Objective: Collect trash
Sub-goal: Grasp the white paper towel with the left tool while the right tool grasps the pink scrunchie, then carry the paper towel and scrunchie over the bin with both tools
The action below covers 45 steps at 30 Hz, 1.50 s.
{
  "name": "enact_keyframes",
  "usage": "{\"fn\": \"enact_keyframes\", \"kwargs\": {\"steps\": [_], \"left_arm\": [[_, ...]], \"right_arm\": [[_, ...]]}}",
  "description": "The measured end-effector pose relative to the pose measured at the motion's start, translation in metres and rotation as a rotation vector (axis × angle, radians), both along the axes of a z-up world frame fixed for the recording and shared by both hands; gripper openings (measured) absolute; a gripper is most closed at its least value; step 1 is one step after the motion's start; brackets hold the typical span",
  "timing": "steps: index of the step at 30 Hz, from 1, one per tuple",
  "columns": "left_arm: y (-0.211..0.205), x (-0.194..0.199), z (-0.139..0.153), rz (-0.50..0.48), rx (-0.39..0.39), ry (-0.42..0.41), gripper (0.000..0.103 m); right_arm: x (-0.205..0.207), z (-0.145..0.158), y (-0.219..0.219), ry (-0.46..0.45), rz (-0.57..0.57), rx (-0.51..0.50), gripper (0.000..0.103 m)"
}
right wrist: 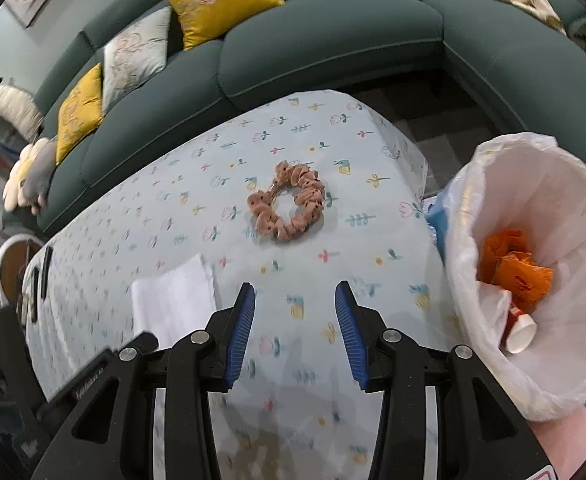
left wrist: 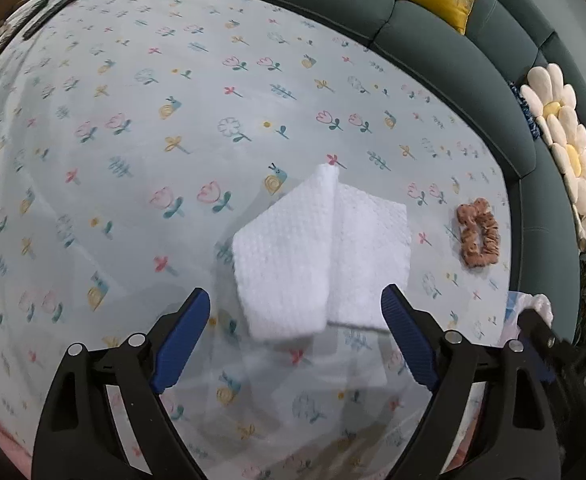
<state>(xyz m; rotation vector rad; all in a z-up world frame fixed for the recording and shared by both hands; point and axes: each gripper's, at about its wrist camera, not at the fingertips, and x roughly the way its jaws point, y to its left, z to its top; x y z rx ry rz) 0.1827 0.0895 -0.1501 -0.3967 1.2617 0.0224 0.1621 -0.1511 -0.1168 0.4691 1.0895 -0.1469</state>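
left claw (left wrist: 295, 332) gaping w/ nothing in it, hovering over white paper towel (left wrist: 317, 252) lying on counter (left wrist: 133, 160) | right claw (right wrist: 295, 336) gaping too, empty | scrunchie (right wrist: 287, 206) sitting nr trash bag (right wrist: 565, 208) at right edge

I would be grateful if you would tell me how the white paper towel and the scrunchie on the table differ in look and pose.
The paper towel is white, flat and folded, with an embossed texture; the scrunchie is pinkish-brown, ruffled and ring-shaped with an open centre. The paper towel lies just ahead of the open left tongs; the scrunchie sits farther out, ahead of the open right tongs. Both rest untouched on the floral tablecloth.
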Motion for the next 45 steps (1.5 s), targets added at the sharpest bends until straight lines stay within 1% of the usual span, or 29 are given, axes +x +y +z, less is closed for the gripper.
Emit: {"fn": "enact_keyframes", "kwargs": {"steps": [4, 6, 9, 10, 11, 12, 13, 14, 16, 17, 18, 19, 20, 25, 27, 30, 38, 41, 45], "left_arm": [[-0.002, 0.013, -0.01, -0.021, -0.009, 0.021, 0.072], [-0.005, 0.017, -0.009, -0.028, 0.007, 0.011, 0.071], [-0.01, 0.025, -0.008, -0.059, 0.029, 0.0, 0.061], [-0.011, 0.026, -0.008, -0.068, 0.036, -0.002, 0.056], [-0.013, 0.028, -0.008, -0.081, 0.04, -0.006, 0.048], [-0.014, 0.03, -0.008, -0.093, 0.037, -0.009, 0.042], [-0.015, 0.031, -0.008, -0.104, 0.033, -0.007, 0.031], [-0.016, 0.033, -0.009, -0.108, 0.03, -0.006, 0.027], [-0.017, 0.036, -0.01, -0.115, 0.017, 0.001, 0.021], [-0.018, 0.038, -0.01, -0.115, 0.018, 0.002, 0.017], [-0.018, 0.038, -0.01, -0.117, 0.013, 0.004, 0.016], [-0.019, 0.039, -0.01, -0.118, 0.015, 0.006, 0.015], [-0.021, 0.039, -0.01, -0.119, 0.019, 0.007, 0.014], [-0.026, 0.034, -0.009, -0.128, 0.016, 0.012, 0.013], [-0.03, 0.029, -0.01, -0.132, 0.018, 0.016, 0.013], [-0.036, 0.017, -0.011, -0.145, 0.025, 0.022, 0.013], [-0.055, -0.025, -0.007, -0.219, 0.05, 0.025, 0.013], [-0.065, -0.04, 0.001, -0.247, 0.055, 0.009, 0.012], [-0.079, -0.054, 0.017, -0.277, 0.064, -0.032, 0.012]], "right_arm": [[0.029, -0.011, -0.003, 0.023, -0.012, -0.031, 0.041], [0.043, -0.016, -0.005, 0.033, -0.022, -0.038, 0.041], [0.058, -0.022, -0.007, 0.046, -0.025, -0.059, 0.041], [0.064, -0.026, -0.007, 0.052, -0.023, -0.066, 0.041], [0.069, -0.028, -0.007, 0.056, -0.022, -0.071, 0.041], [0.073, -0.031, -0.006, 0.061, -0.021, -0.075, 0.041], [0.076, -0.033, -0.006, 0.067, -0.021, -0.077, 0.041], [0.079, -0.036, -0.005, 0.071, -0.021, -0.078, 0.041], [0.083, -0.041, -0.003, 0.083, -0.016, -0.078, 0.041], [0.084, -0.044, -0.002, 0.093, -0.012, -0.083, 0.039], [0.085, -0.047, -0.001, 0.1, -0.009, -0.087, 0.034], [0.085, -0.05, 0.0, 0.108, -0.005, -0.09, 0.025], [0.084, -0.054, 0.001, 0.122, -0.001, -0.091, 0.021], [0.067, -0.056, -0.001, 0.117, -0.001, -0.084, 0.012], [0.056, -0.057, -0.002, 0.117, -0.006, -0.064, 0.011], [0.028, -0.058, -0.001, 0.115, 0.003, -0.05, 0.011], [-0.043, -0.054, 0.006, 0.126, 0.036, -0.021, 0.01], [-0.065, -0.048, 0.002, 0.114, 0.021, -0.005, 0.01], [-0.082, -0.029, -0.01, 0.067, -0.005, 0.013, 0.01]]}}
